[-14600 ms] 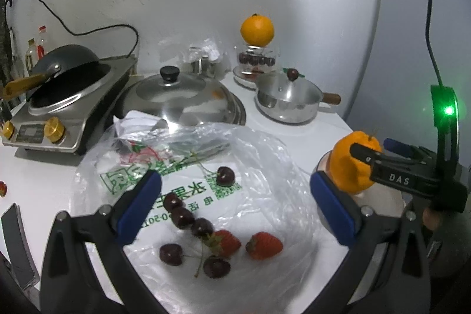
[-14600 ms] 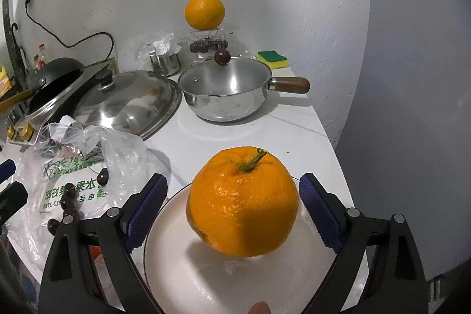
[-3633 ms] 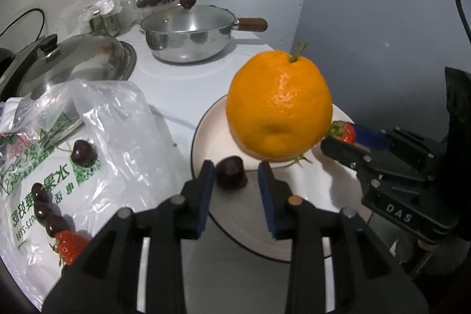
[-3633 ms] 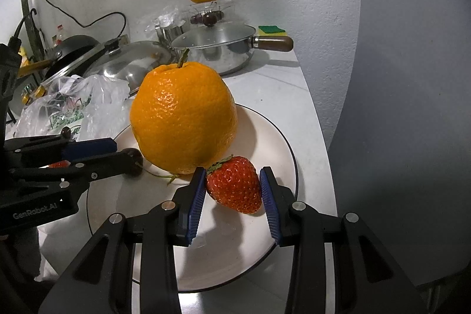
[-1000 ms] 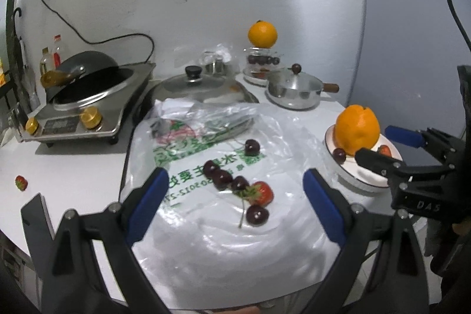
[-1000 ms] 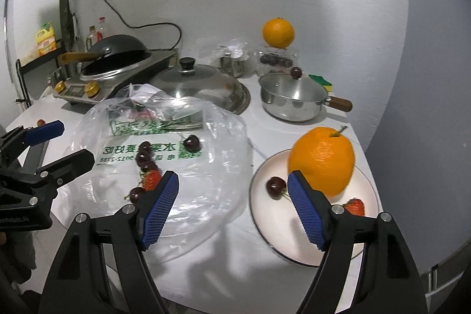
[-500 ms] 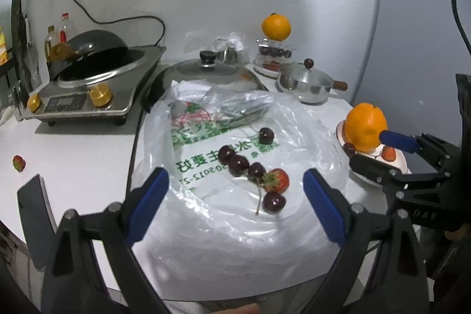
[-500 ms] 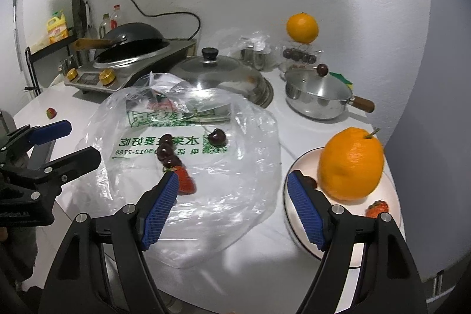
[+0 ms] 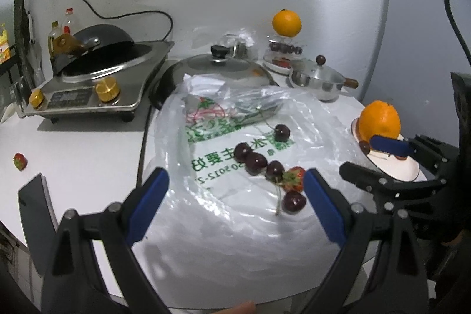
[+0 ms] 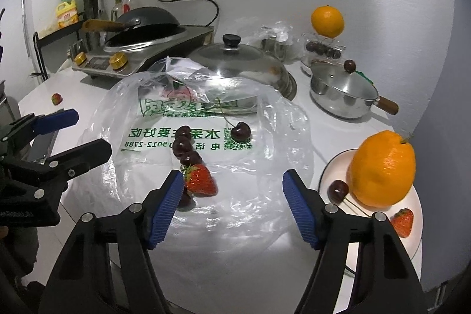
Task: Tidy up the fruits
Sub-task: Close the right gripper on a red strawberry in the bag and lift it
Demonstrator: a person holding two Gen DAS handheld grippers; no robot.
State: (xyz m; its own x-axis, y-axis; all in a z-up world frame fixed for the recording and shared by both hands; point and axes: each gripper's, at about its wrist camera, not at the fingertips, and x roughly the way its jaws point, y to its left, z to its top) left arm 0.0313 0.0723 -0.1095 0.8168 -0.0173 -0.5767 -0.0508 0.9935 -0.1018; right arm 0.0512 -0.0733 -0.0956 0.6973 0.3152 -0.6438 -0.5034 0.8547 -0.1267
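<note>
On the white desk (image 9: 88,149) we see a clear plastic bag (image 10: 265,137) carrying cherries (image 10: 182,144) and a strawberry (image 10: 201,180). The left hand-held gripper (image 9: 235,205) hangs wide and empty above them; the right hand-held gripper (image 10: 232,205), also empty, is closing. Only the right wrist view shows us the plate (image 10: 412,243) whole, with orange (image 10: 382,169), cherry (image 10: 338,190) and second strawberry (image 10: 401,222)

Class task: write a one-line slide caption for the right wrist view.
Right tool closing empty above a strawberry and cherries on a plastic bag; plate holds an orange.
</note>
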